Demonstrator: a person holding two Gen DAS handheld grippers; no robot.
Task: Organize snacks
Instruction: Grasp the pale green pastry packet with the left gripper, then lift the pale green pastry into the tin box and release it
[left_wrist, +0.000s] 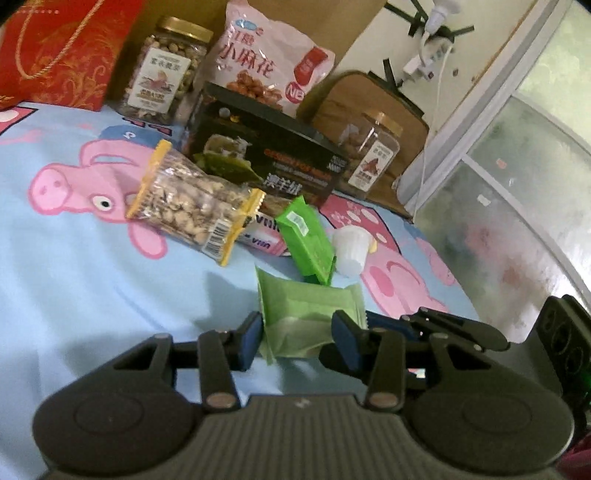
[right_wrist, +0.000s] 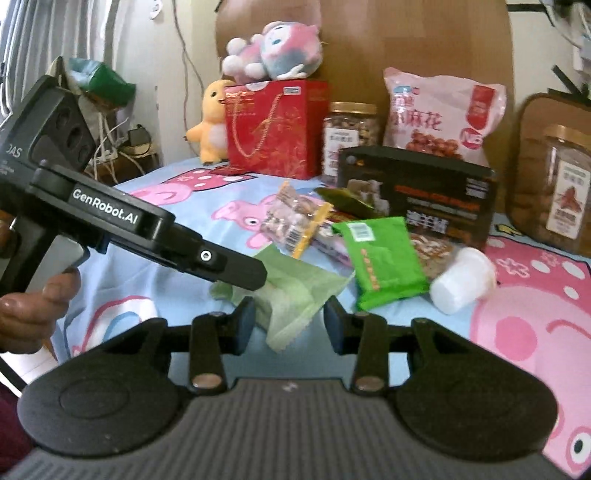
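Note:
A pale green snack packet (left_wrist: 310, 314) lies on the blue pig-print sheet (left_wrist: 74, 280). My left gripper (left_wrist: 295, 332) is open with its fingers on either side of the packet's near end. My right gripper (right_wrist: 290, 321) is open too, its fingers beside the same packet (right_wrist: 295, 299), and it shows in the left wrist view (left_wrist: 443, 325). The left gripper (right_wrist: 236, 275) reaches over the packet in the right wrist view. Beyond lie a bright green packet (left_wrist: 308, 240), a clear nut bag with yellow ends (left_wrist: 192, 203), a pink box (left_wrist: 262, 236) and a white cup (left_wrist: 351, 249).
At the back stand a dark box (left_wrist: 273, 158), a pink snack bag (left_wrist: 266, 62), two gold-lidded jars (left_wrist: 166, 74) (left_wrist: 373, 151), and a red gift bag (left_wrist: 62, 51). Plush toys (right_wrist: 273, 51) sit on the red bag. A window (left_wrist: 517, 184) is at the right.

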